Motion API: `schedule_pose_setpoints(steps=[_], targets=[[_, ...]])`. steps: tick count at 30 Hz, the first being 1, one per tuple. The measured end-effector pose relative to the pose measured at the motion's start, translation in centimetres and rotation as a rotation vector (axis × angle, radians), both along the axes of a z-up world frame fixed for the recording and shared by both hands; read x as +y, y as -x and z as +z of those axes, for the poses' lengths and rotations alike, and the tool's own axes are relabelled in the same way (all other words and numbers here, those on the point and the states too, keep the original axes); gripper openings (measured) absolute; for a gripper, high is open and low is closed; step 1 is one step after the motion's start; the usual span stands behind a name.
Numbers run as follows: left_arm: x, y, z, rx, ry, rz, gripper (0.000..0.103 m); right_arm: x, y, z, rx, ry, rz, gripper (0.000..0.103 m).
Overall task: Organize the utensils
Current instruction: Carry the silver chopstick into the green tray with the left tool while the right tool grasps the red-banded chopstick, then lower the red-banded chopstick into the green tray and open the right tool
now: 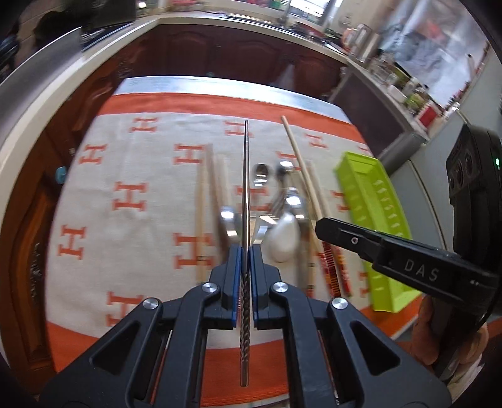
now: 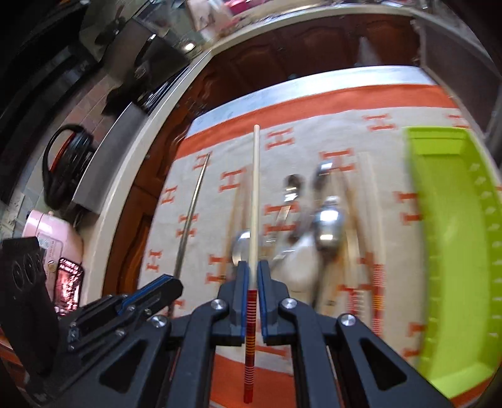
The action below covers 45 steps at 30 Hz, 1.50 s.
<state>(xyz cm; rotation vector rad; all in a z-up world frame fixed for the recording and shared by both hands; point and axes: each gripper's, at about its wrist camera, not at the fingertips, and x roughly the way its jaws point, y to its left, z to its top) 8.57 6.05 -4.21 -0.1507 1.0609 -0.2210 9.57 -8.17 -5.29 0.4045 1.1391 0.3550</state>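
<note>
My left gripper (image 1: 245, 251) is shut on a metal chopstick (image 1: 246, 175) with a twisted handle and holds it above the cloth. It also shows in the right wrist view (image 2: 191, 216). My right gripper (image 2: 251, 270) is shut on a wooden chopstick (image 2: 255, 188) with a red striped handle, also seen in the left wrist view (image 1: 298, 163). On the cloth lie wooden chopsticks (image 1: 204, 204), several metal spoons (image 1: 262, 175) and a white ceramic spoon (image 1: 282, 238). A lime green tray (image 2: 455, 235) stands to the right.
The table carries a beige cloth with orange H marks and an orange border (image 1: 131, 194). Dark wood cabinets and a pale counter edge (image 1: 219, 22) run behind. A pink appliance (image 2: 53, 232) and a black bag (image 2: 66, 163) stand at the left.
</note>
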Motion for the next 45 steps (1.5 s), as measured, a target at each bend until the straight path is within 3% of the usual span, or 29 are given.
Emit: schedule_pose_setpoints(steps=[9,13,17,22,25,30,38,45], targets=[[-14.2,-1.6,0.3,0.039,0.066,-0.196,0.004,-11.8,3.4,-0.6,-0.028,0.206,-0.151,0.006],[-19.1,-2.9,-0.4,0.083,0.079,-0.216,0.004,-14.5,3.4,-2.6,0.006,0.293,-0.142,0.006],[-22.6,-4.3,-1.6,0.137,0.086,-0.213,0.004,-16.4,3.4,-3.9,0.028,0.31,-0.166,0.007],[-23.5,-4.8,-3.7,0.182,0.058,-0.216,0.004,-19.2,4.5,-3.2,-0.018,0.21,-0.294,0.008],[-23.9,-4.8,-4.5,0.204,0.047,-0.222,0.004,-20.5,4.8,-2.7,-0.046,0.199,-0.361,0.008],[-24.2,-4.6,-5.6,0.243,0.043,-0.233,0.004,-21.6,4.8,-3.2,-0.015,0.175,-0.408,0.008],[-23.4,-3.0,-4.4,0.211,-0.004,-0.268,0.004,-21.7,4.9,-3.0,-0.019,0.154,-0.418,0.008],[-18.1,-1.4,-2.4,0.112,-0.094,-0.212,0.005,-19.7,5.0,-2.6,-0.024,0.124,-0.362,0.008]])
